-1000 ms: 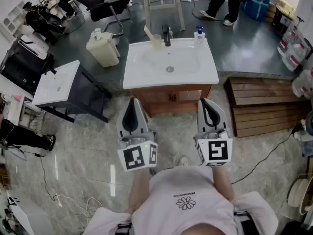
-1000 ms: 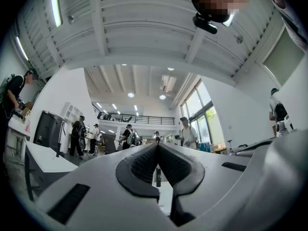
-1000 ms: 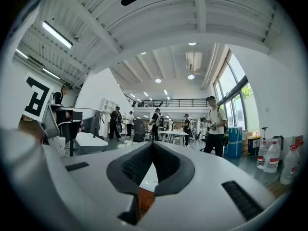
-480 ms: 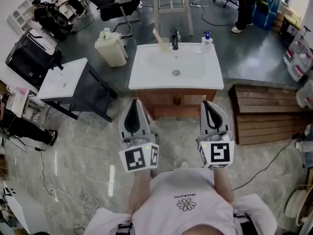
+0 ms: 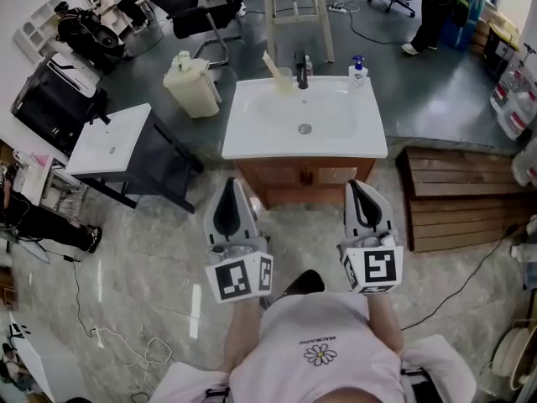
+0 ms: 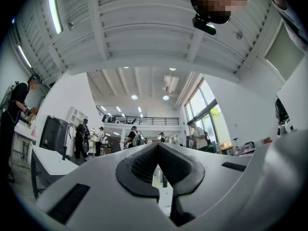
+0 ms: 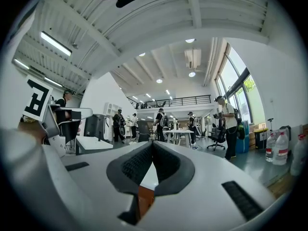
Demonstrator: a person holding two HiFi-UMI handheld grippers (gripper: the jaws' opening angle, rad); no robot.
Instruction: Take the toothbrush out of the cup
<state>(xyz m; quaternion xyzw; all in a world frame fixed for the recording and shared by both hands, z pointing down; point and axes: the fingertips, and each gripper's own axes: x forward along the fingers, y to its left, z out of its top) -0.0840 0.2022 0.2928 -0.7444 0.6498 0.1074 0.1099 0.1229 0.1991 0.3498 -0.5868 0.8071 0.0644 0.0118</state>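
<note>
1. As you step forward in the head view, the table (image 5: 252,143) has drawn nearer. The toothbrush (image 5: 270,62) leans in the cup (image 5: 284,81), well ahead of your left claw (image 5: 232,183) and untouched. Open floor (image 5: 168,250) separates them.
2. Left gripper view: claw pressed together, empty, table straight ahead.
3. Right gripper view: right claw (image 7: 152,144) likewise together and empty, with the table's front edge ahead.

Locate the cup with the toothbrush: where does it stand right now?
In the head view the cup stands on the back rim of the sink, just left of the black tap, with the soap bottle on the tap's other side.
</note>
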